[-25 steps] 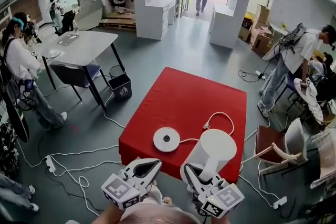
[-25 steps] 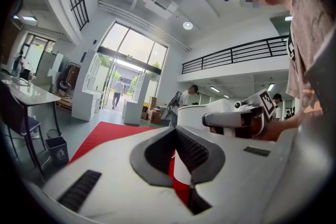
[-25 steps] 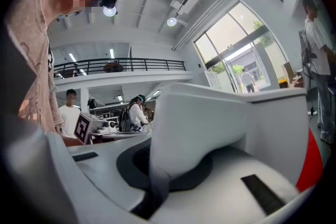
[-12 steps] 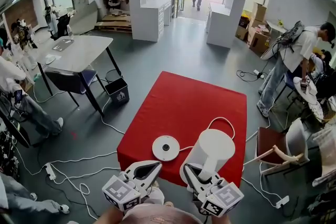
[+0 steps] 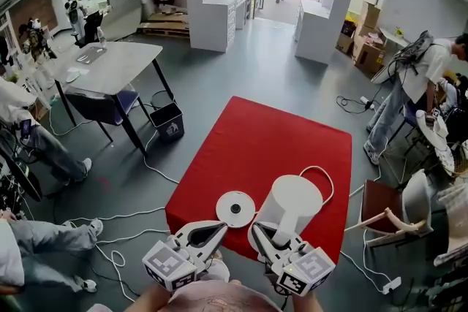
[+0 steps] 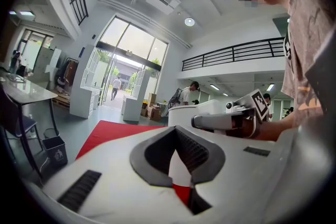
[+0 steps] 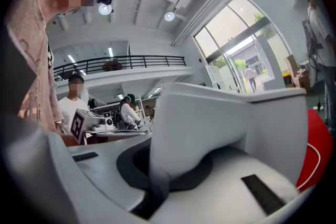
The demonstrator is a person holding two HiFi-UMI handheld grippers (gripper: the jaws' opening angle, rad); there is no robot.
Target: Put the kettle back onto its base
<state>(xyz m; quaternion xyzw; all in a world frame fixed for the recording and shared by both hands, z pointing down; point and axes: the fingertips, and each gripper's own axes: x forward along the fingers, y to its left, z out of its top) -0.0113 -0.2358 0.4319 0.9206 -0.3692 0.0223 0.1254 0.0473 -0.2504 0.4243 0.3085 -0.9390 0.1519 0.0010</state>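
A white kettle [image 5: 291, 204] is at the near right of the red table [image 5: 270, 139]. My right gripper [image 5: 269, 236] is shut on its handle from the near side. In the right gripper view the kettle [image 7: 226, 123] fills the middle, with its handle running down between the jaws. The round white base [image 5: 235, 209] lies flat just left of the kettle, near the table's front edge, and its cord [image 5: 325, 179] loops behind the kettle. My left gripper [image 5: 219, 228] hovers below the base, shut and holding nothing. The left gripper view shows the kettle [image 6: 184, 112] beyond its tips.
A grey table [image 5: 110, 66] with a chair and a black bin [image 5: 168, 120] stand at the left. A wooden chair [image 5: 384, 212] is close to the red table's right corner. White cables [image 5: 110, 230] trail on the floor. People stand at both sides.
The right gripper has carried the kettle a little left, closer to the base. The left gripper has shifted along with it and stays shut.
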